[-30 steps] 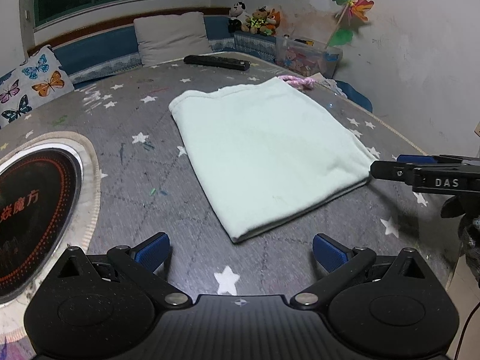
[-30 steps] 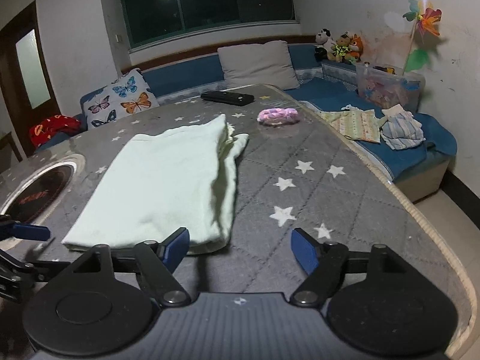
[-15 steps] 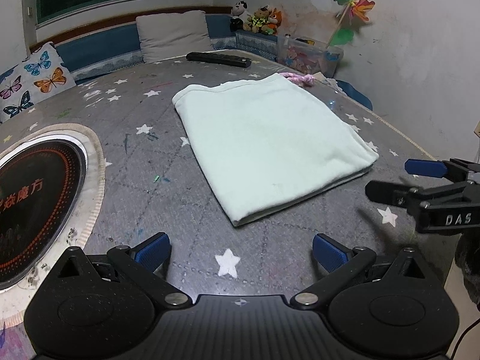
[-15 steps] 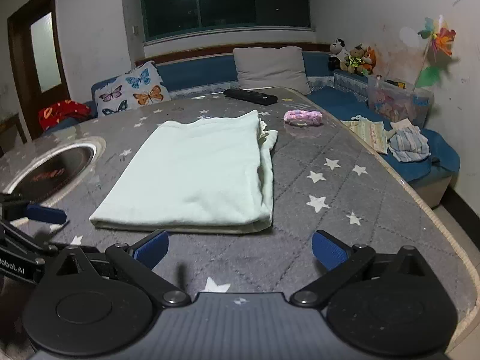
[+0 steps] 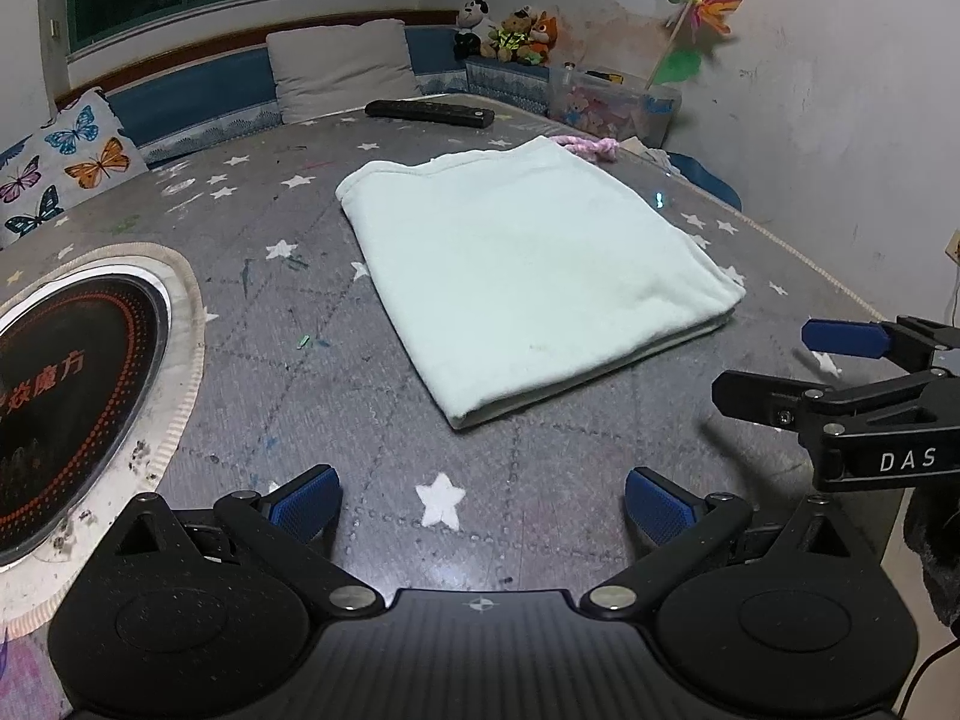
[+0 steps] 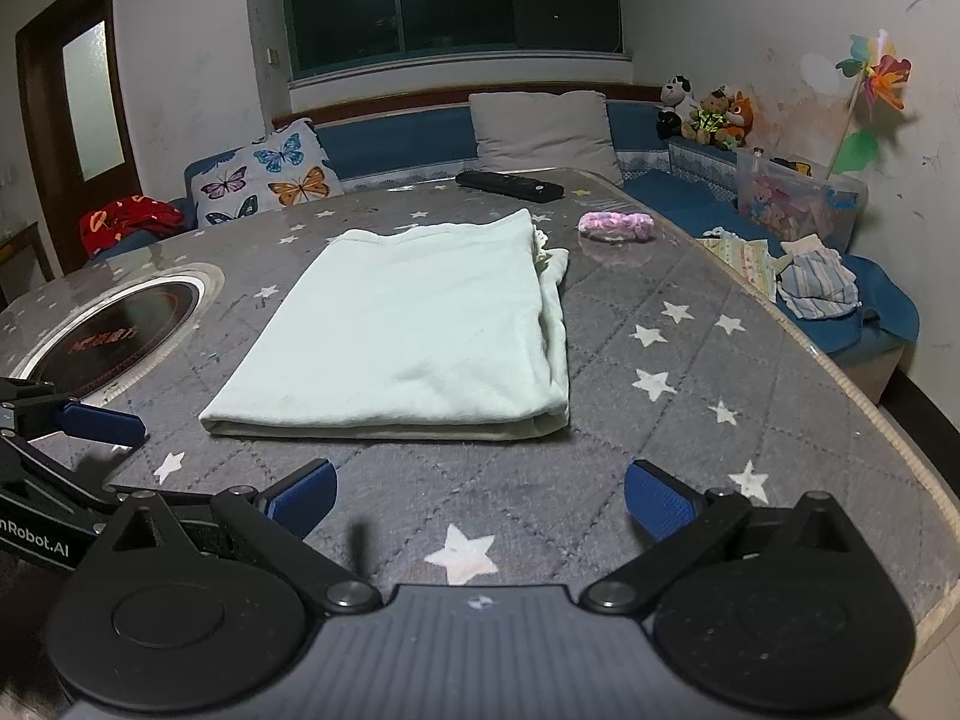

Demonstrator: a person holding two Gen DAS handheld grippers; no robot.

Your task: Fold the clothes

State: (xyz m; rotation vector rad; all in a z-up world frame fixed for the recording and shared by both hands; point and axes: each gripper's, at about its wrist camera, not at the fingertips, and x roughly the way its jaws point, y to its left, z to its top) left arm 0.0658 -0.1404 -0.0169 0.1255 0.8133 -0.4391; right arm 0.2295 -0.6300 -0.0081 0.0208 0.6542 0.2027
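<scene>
Right gripper [image 6: 480, 495] has let go and backed off the folded cloth [image 6: 414, 330], jaws wide w/ nothing between; left gripper [image 5: 480, 504] wide too, so fold looks done.

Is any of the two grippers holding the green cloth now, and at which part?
Nothing is held. Left gripper and right gripper are open, apart from the folded cloth.

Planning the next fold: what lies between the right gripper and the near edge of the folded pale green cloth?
Only bare star-patterned table cover, seen in the right wrist view, between the right gripper and the cloth.
</scene>
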